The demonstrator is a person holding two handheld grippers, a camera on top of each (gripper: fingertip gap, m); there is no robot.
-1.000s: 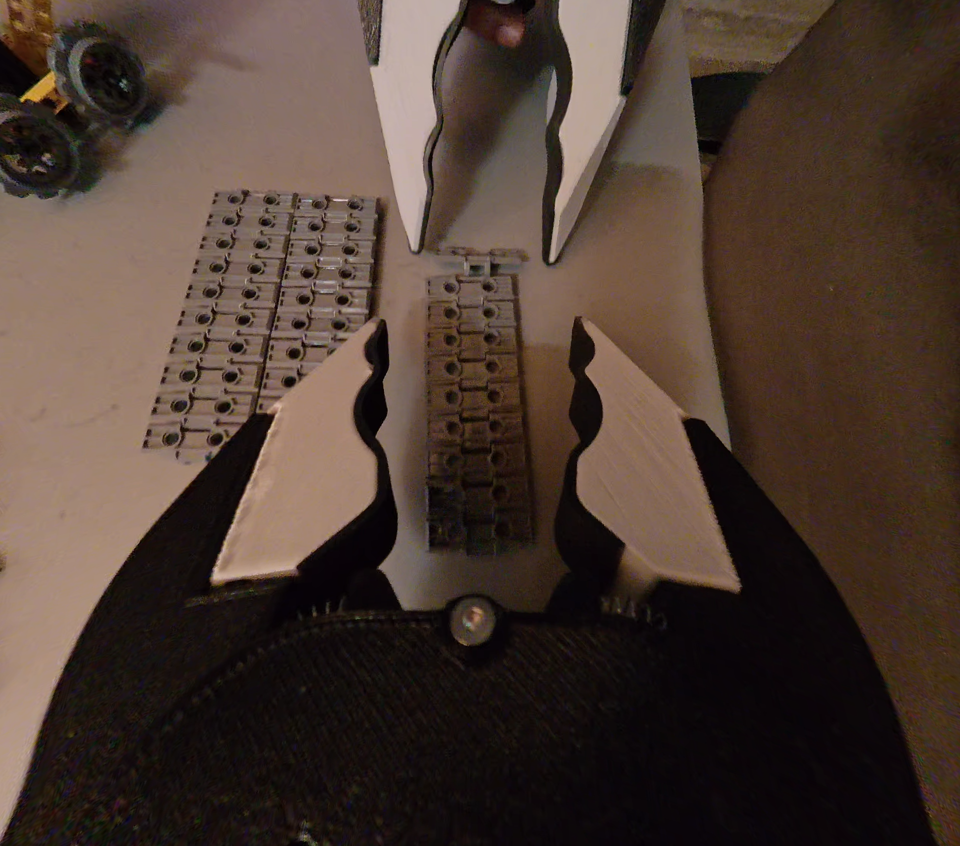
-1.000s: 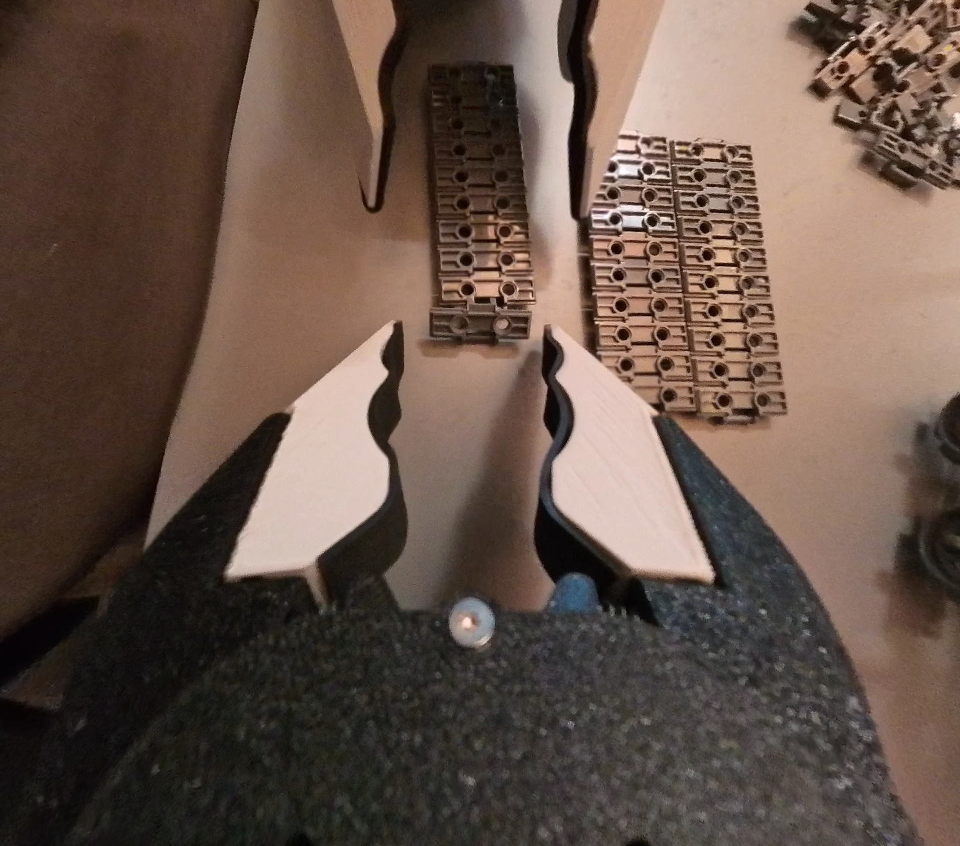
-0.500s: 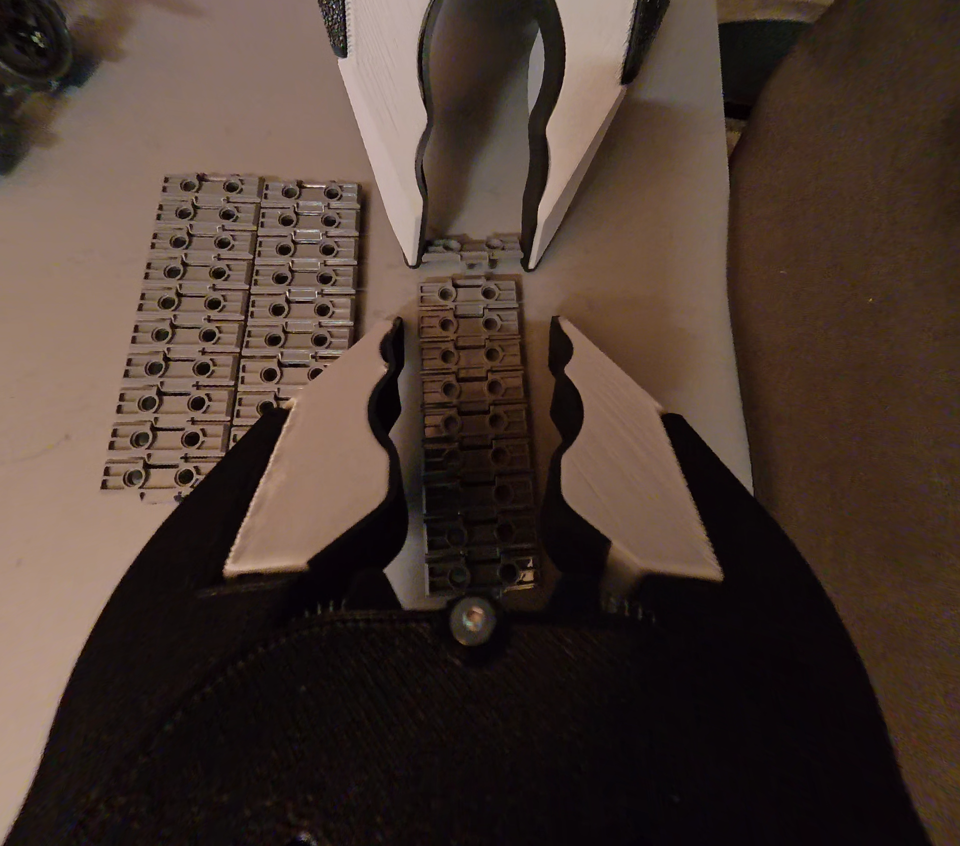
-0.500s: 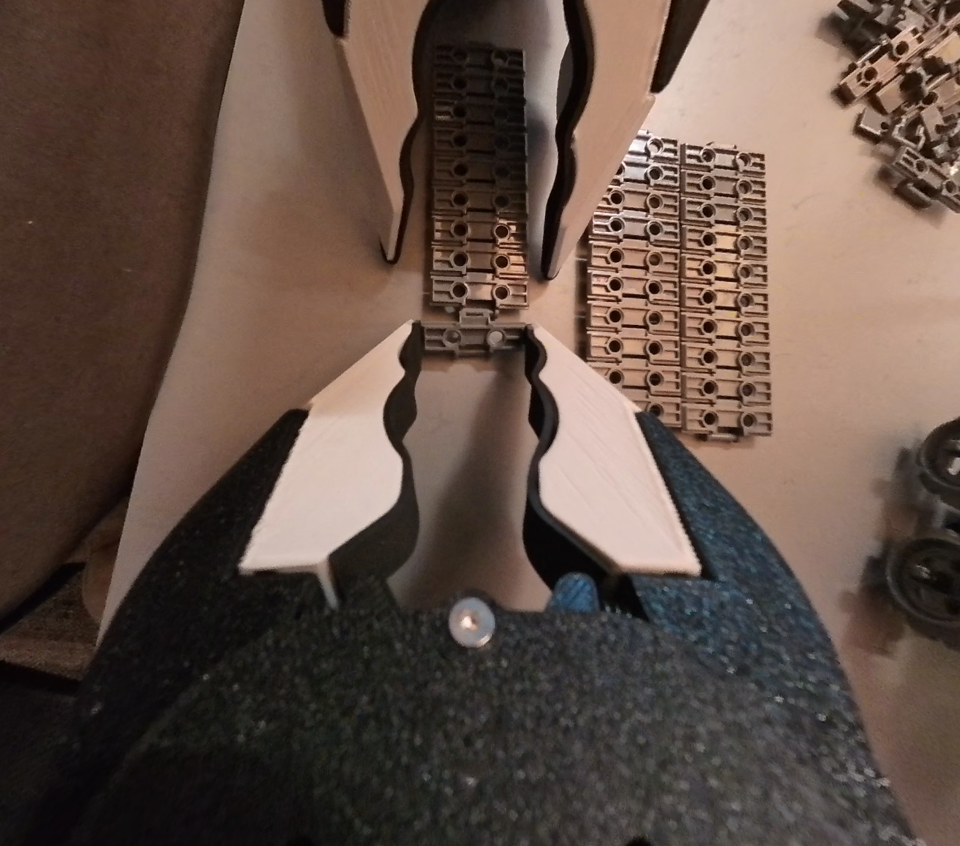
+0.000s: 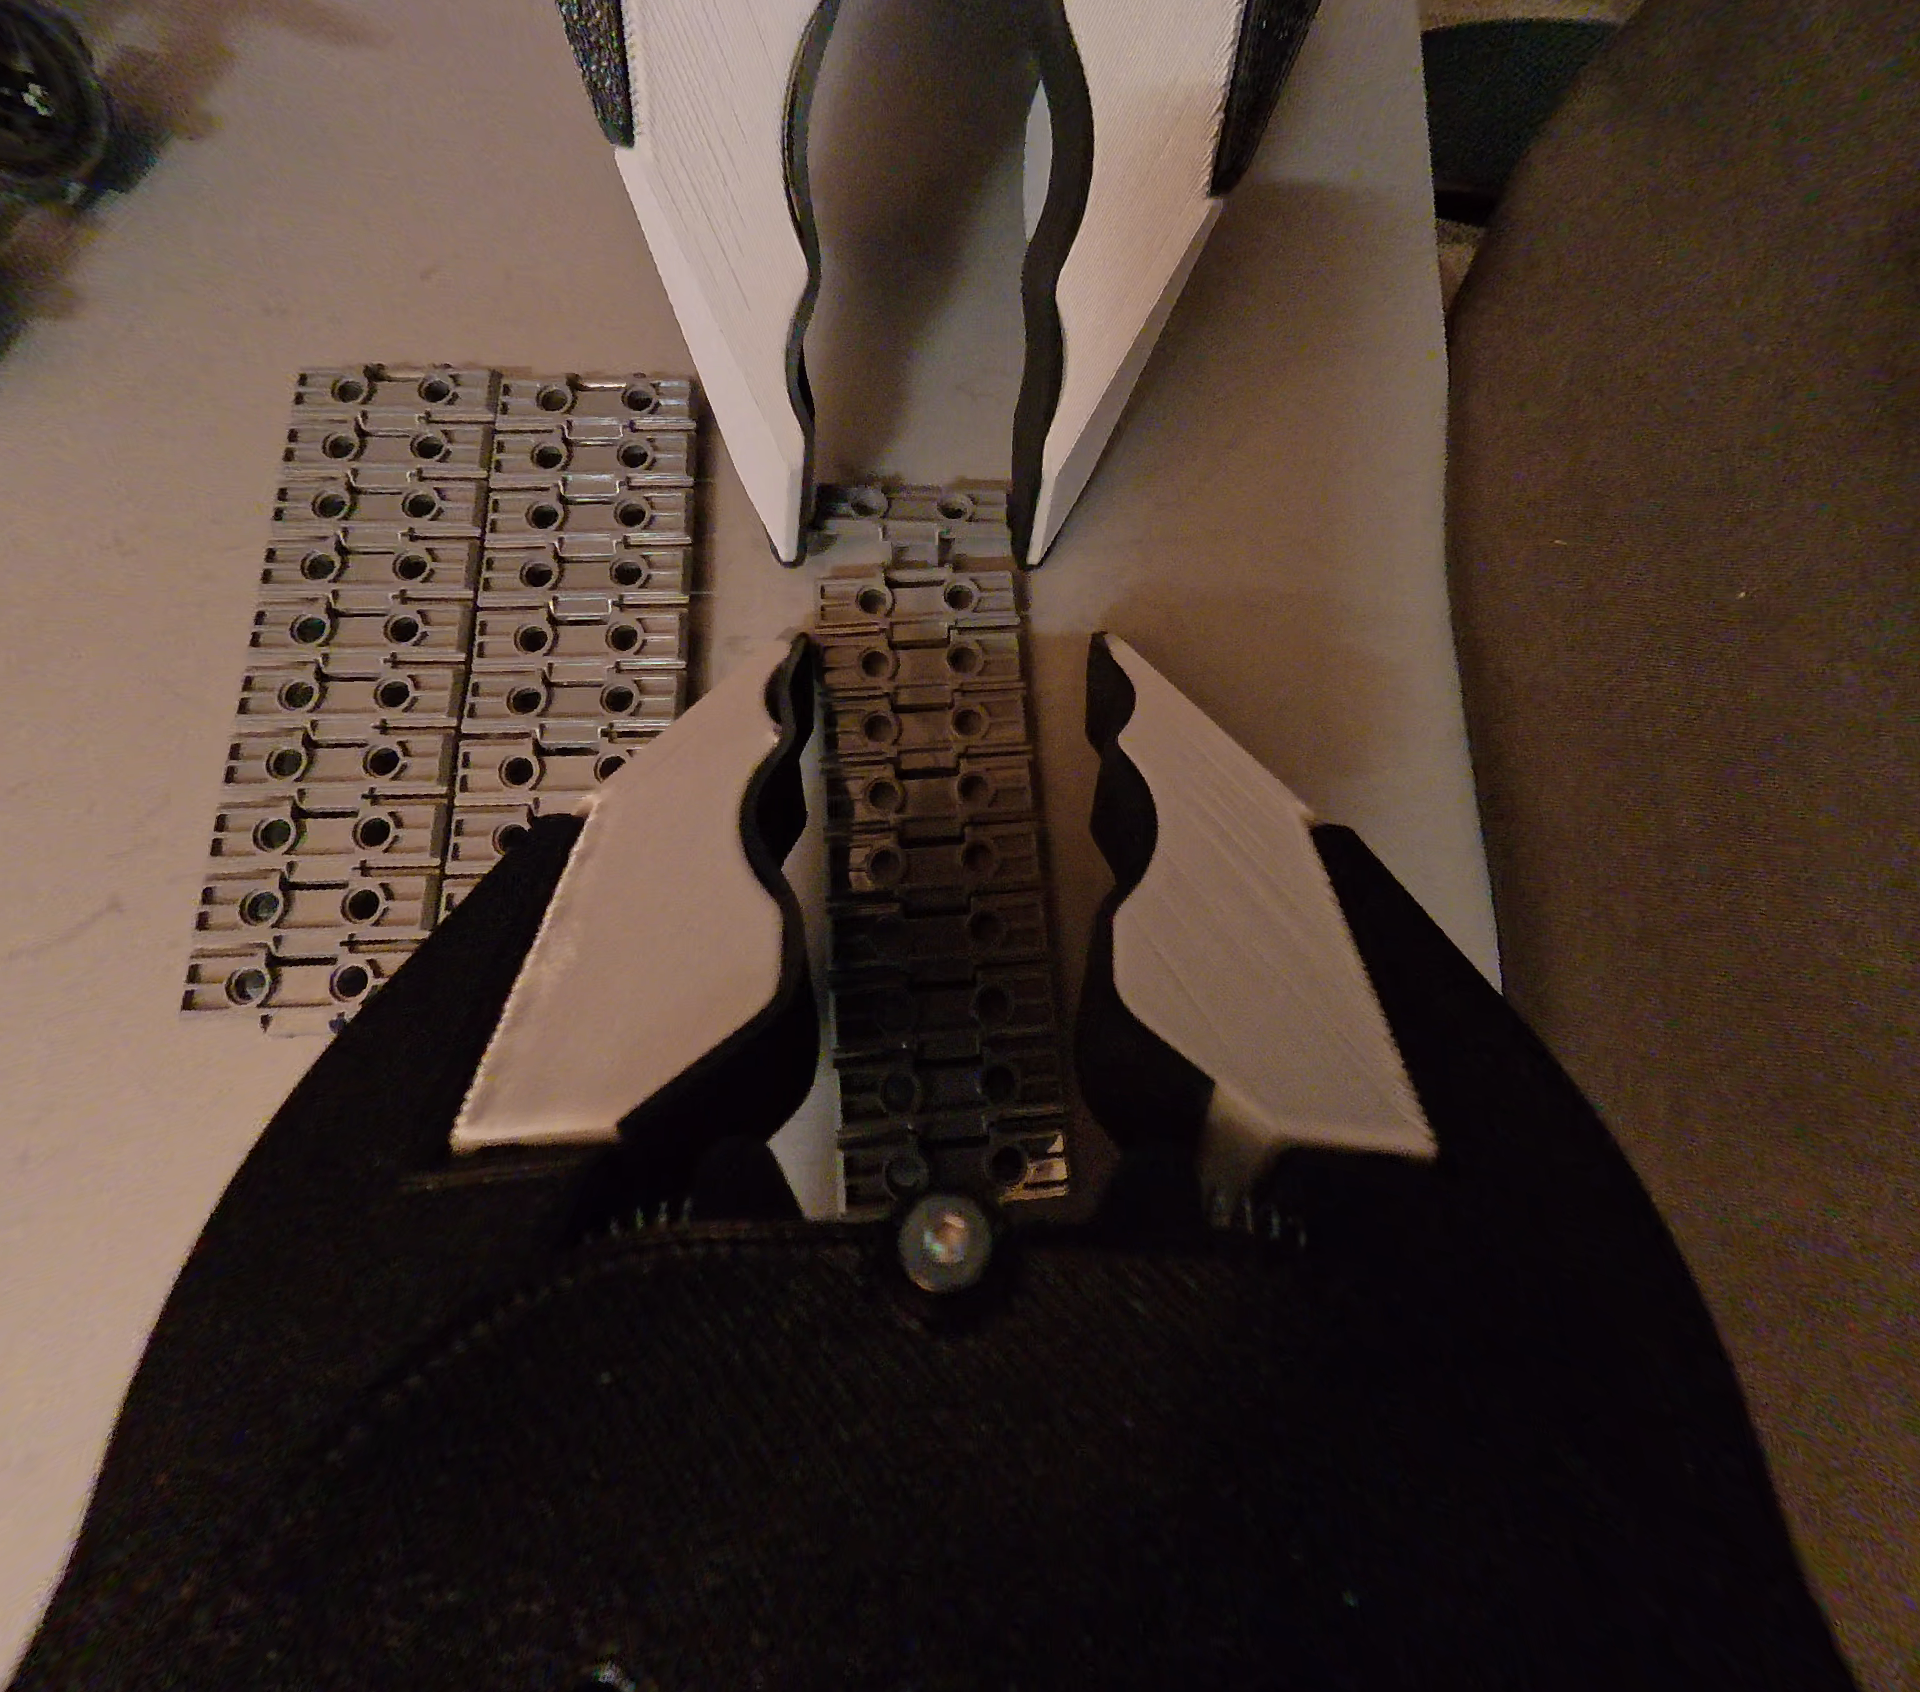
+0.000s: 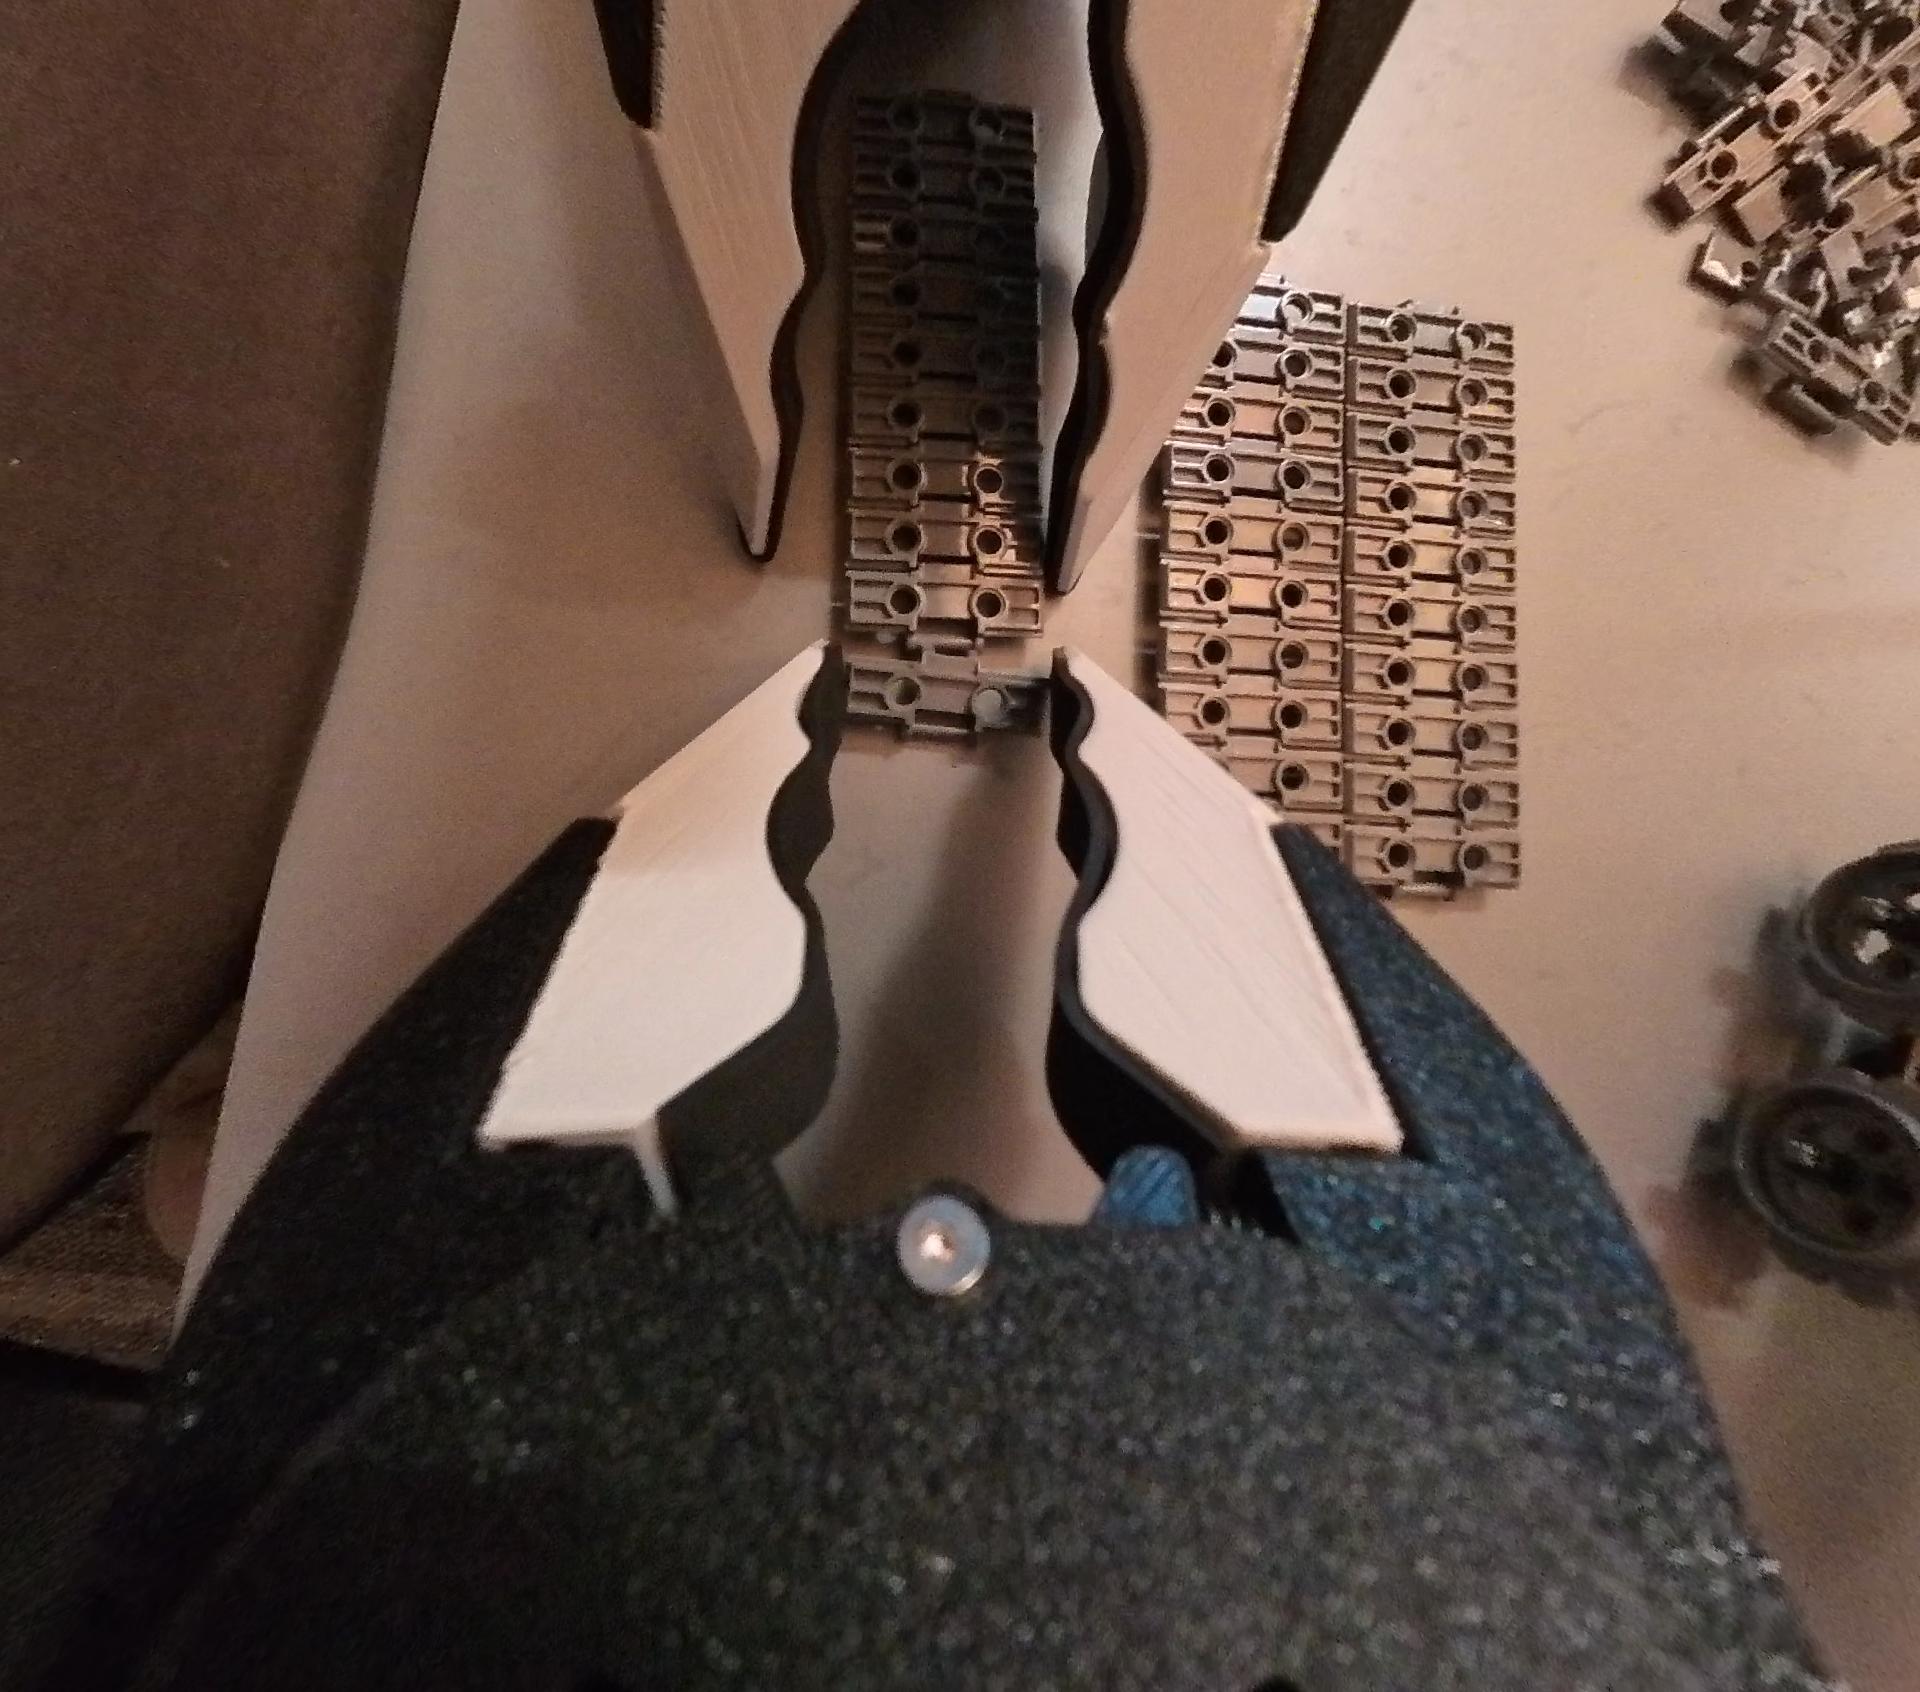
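left claw: the left claw (image 5: 945, 655) is sitting spread, straddling the single track strip (image 5: 935, 811) that's lying flat on the surface (image 5: 436, 208). One finger looks like it's brushing the strip's side and the other is standing clear, so it isn't pinching. My guess is it's bracing the strip so it isn't sliding.

right claw: the right claw (image 6: 940, 666) is coming in from the opposite end, fingers closing on the loose end link (image 6: 940, 697). Both tips are sitting right at the link's sides. I'm reading that as a pinch, though the right-hand contact is a bit blurry.

end link: it's lying just off the strip's last piece, lined up with it, touching or nearly so. I can't tell if it's clipped in. Holding it square to the strip looks like the point of the grip.

where it all is: the strip is running along the surface's edge nearest the brown cloth (image 5: 1683, 707), which is hanging right beside that edge.

nearby: a double-wide mat of joined tracks (image 6: 1340, 593) is lying just beside the strip, close to the left claw's outer finger, so sideways room is feeling tight there.

further out: a pile of loose grey links (image 6: 1797, 115) is sitting toward the far corner, and dark wheels (image 6: 1808, 1123) are near the right claw's side, well apart from the strip.

in the way: nothing is sitting between the two claws except the strip itself.
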